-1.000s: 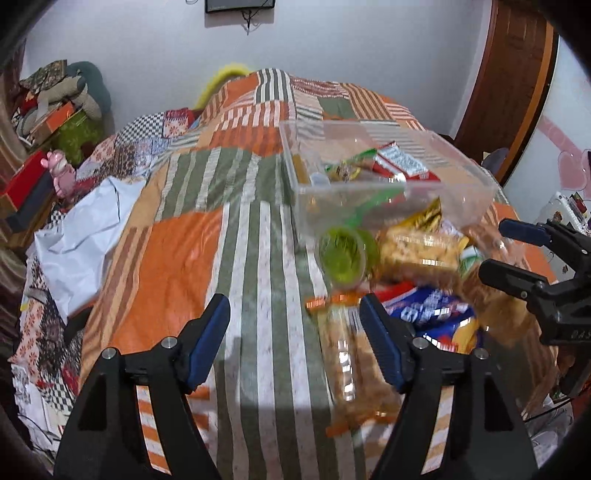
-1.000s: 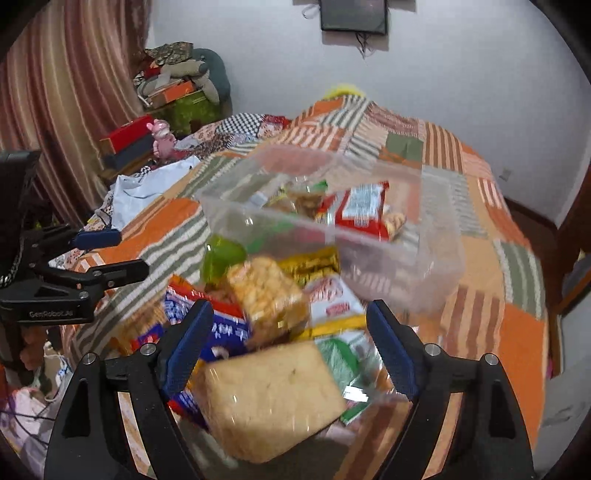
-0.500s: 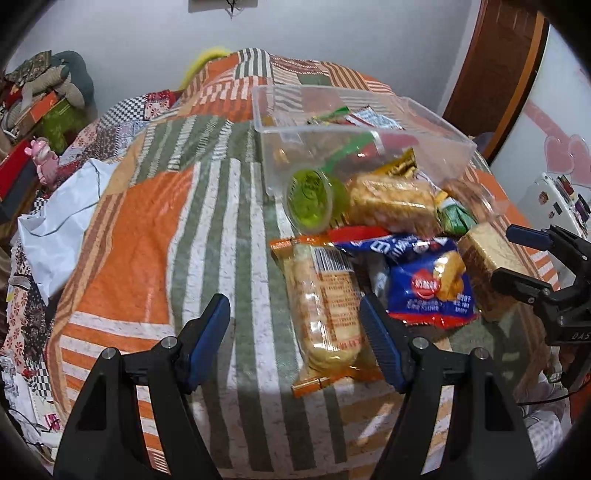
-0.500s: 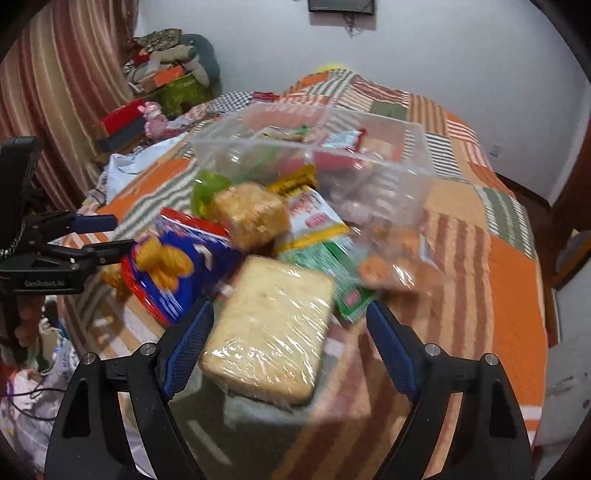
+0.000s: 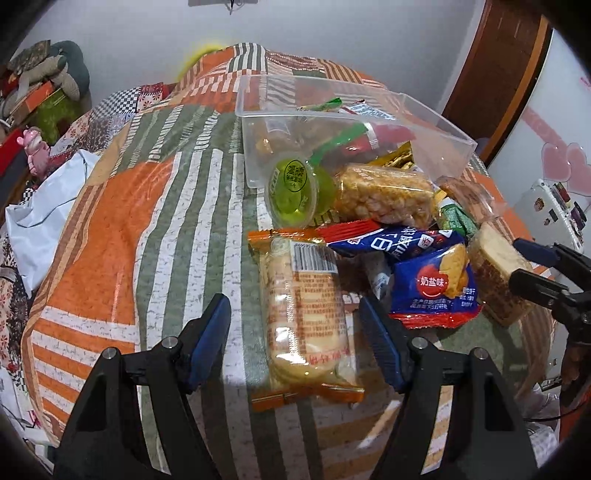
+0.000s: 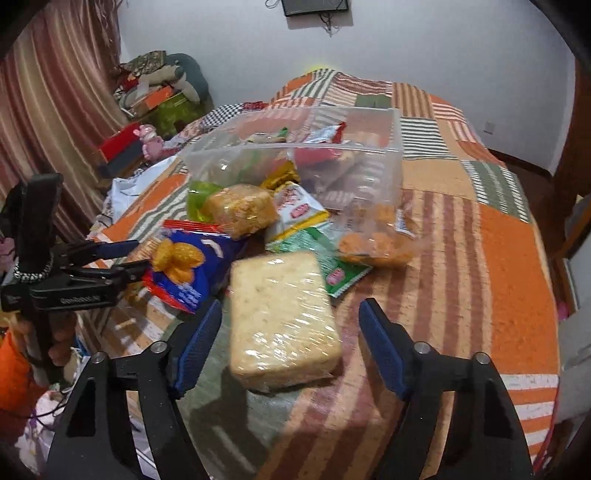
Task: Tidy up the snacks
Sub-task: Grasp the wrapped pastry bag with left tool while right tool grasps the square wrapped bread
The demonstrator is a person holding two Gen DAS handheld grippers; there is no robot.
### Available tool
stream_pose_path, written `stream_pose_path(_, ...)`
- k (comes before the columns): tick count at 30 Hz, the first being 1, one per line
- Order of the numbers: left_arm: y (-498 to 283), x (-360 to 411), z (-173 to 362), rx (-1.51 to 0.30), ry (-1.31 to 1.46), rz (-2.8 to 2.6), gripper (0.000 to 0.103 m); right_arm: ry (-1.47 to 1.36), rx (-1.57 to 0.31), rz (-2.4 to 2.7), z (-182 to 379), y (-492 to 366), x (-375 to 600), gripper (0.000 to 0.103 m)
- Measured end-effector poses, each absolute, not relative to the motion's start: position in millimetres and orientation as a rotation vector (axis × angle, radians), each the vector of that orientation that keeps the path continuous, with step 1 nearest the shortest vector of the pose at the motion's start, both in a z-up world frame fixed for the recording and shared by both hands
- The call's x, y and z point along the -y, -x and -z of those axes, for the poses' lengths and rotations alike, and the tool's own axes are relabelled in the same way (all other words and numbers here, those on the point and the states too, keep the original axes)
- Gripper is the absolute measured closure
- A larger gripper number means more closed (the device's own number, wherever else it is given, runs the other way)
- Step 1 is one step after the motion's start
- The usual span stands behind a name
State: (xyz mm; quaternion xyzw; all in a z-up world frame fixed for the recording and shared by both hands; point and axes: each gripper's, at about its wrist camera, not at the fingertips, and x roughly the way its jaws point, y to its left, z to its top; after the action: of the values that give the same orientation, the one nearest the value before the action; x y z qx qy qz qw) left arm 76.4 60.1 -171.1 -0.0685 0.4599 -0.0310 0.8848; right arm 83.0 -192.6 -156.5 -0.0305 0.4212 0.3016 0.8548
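Closing right gripper (image 6: 290, 345), cracker block (image 6: 282, 319) between

Patchwork quilt (image 5: 122, 229) in orange, green and white stripes covers bed. White bag (image 5: 40, 206) lies at quilt's left edge. Pink toy (image 5: 35, 151) stands beyond bag, beside red box (image 6: 118, 142). Pile of cushions (image 5: 48, 70) in far left corner, on green box (image 6: 171, 109). Striped curtain (image 6: 48, 96) at left. Brown door (image 5: 491, 74) at right, pink hearts (image 5: 561, 166) on surface beside it. Dark screen (image 6: 314, 6) on white wall.
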Motion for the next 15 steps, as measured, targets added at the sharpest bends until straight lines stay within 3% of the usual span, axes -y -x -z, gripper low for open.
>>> stream_pose_path(2, -77, -59, 172, -0.957, 0.140, 0.068, 0.047, 0.063, -0.903, -0.647, 161, -86, 188, 0.040)
stream_pose_path(4, -78, -57, 175, -0.957, 0.129, 0.064, 0.049, 0.054, -0.917, -0.647, 166, -88, 186, 0.043)
stream_pose_path(7, -74, -57, 177, -0.944, 0.125, 0.058, 0.065, 0.024, -0.933, -0.655, 172, -90, 188, 0.047)
stream_pose_path(15, -65, -63, 168, -0.917, 0.164, 0.056, 0.068, 0.007, -0.900, -0.631, 165, -84, 192, 0.051)
